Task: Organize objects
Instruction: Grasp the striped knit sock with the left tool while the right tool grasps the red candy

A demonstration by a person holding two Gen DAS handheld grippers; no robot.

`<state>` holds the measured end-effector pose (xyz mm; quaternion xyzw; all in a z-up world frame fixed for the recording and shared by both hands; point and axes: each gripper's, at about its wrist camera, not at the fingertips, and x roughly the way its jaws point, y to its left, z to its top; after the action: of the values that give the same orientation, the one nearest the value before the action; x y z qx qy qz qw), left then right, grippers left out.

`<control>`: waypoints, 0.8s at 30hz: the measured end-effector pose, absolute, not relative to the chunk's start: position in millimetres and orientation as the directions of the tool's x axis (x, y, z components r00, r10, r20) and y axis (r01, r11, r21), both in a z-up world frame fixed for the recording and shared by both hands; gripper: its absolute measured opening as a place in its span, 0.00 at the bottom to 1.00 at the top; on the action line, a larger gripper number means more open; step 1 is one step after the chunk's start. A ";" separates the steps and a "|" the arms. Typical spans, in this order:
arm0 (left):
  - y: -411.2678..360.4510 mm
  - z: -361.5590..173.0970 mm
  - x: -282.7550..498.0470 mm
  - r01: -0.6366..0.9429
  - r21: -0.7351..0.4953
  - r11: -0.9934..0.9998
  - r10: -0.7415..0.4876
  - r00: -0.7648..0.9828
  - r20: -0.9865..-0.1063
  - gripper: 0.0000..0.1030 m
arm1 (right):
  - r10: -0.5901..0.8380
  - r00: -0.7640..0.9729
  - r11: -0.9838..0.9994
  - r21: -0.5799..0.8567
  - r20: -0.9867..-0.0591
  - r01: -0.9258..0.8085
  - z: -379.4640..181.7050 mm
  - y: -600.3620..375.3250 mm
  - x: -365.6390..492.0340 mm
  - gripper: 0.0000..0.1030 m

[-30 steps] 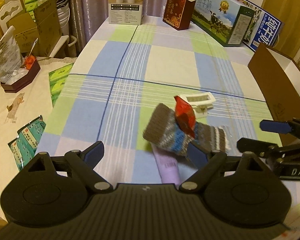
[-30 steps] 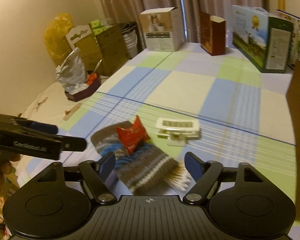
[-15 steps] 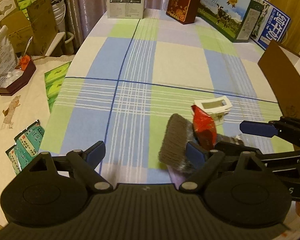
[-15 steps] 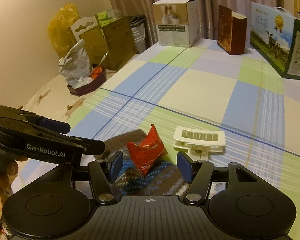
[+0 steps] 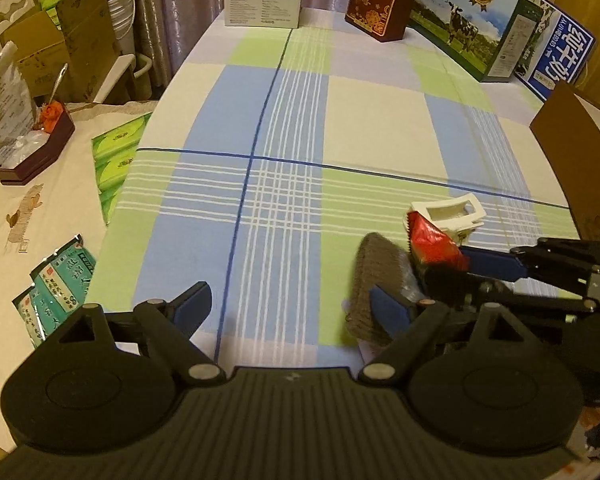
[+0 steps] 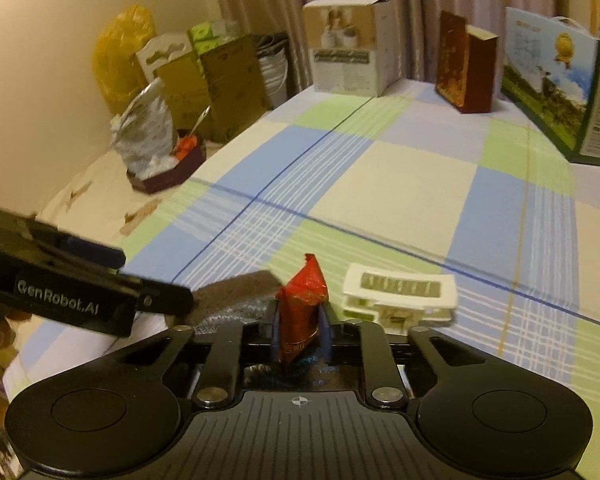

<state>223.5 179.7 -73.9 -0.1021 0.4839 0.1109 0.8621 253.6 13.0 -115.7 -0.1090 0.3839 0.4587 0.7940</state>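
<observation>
In the left wrist view, the left gripper (image 5: 290,306) hovers with its jaws spread wide over the checked tablecloth (image 5: 340,128), holding nothing, while the knitted grey sock (image 5: 374,280) lies at its four o'clock beside the right finger. At about three o'clock, the right gripper (image 6: 300,330) is clamped tight on a red snack packet (image 6: 302,308) that stands upright above the sock. Further right, just beside the packet, a white hair clip (image 6: 400,292) rests on the cloth.
</observation>
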 end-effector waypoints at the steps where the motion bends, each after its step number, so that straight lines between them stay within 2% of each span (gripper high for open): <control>1: 178.9 -73.7 223.5 -0.287 -0.076 0.955 0.085 0.509 -0.856 0.82 | 0.644 0.291 0.565 0.185 -0.707 -0.804 -113.6 8.3 255.9 0.15; 9: 160.9 -75.9 229.6 -0.205 -0.152 0.967 -0.021 0.531 -0.847 0.82 | 0.629 0.345 0.652 0.231 -0.697 -0.722 -97.0 -38.5 270.3 0.14; 16: 121.8 -67.5 238.6 0.016 -0.131 0.991 -0.116 0.573 -0.811 0.82 | 0.571 0.419 0.751 0.242 -0.706 -0.615 -84.3 -95.3 276.8 0.14; 20: 97.8 -70.6 245.2 0.112 -0.077 0.991 -0.127 0.565 -0.815 0.92 | 0.518 0.459 0.805 0.229 -0.722 -0.548 -84.5 -127.8 276.8 0.14; 24: 85.1 -83.2 255.2 0.132 -0.070 0.989 -0.131 0.542 -0.830 0.94 | 0.479 0.476 0.842 0.234 -0.737 -0.486 -85.7 -153.6 275.8 0.14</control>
<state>255.2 85.1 -83.2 0.0006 0.4728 -0.0751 0.8779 275.8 -153.6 -85.7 -0.0037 0.4278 0.2808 0.8591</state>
